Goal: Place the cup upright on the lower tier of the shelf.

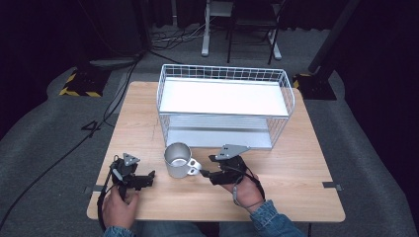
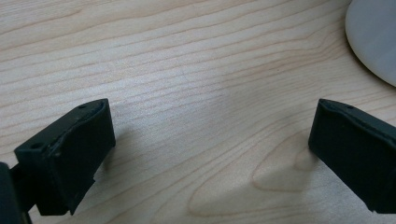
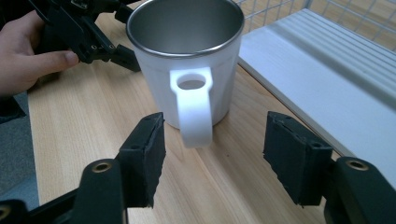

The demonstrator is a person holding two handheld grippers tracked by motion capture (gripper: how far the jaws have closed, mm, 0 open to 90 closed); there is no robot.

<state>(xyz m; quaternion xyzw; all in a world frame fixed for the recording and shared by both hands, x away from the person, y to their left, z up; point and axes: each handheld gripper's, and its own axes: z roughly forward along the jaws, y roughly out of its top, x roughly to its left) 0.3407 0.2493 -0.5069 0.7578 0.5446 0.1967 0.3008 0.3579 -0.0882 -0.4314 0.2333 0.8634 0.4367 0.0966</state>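
Right gripper view: mug (image 3: pixel 187 60) handle between spread tongs (image 3: pixel 212 156).

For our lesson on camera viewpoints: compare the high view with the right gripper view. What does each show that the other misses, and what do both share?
High view alone: the whole wire shelf rack, the grey floor, both forearms and the right tool from above.

Right gripper view alone: the mug's steel inside and the hole in its handle, seen between that tool's open jaws.

Both: the mug, wooden table, left tool.

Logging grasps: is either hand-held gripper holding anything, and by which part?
Nothing held. The right hand-held gripper is open around the white metal mug's handle; the left hand-held gripper is open over bare wood.
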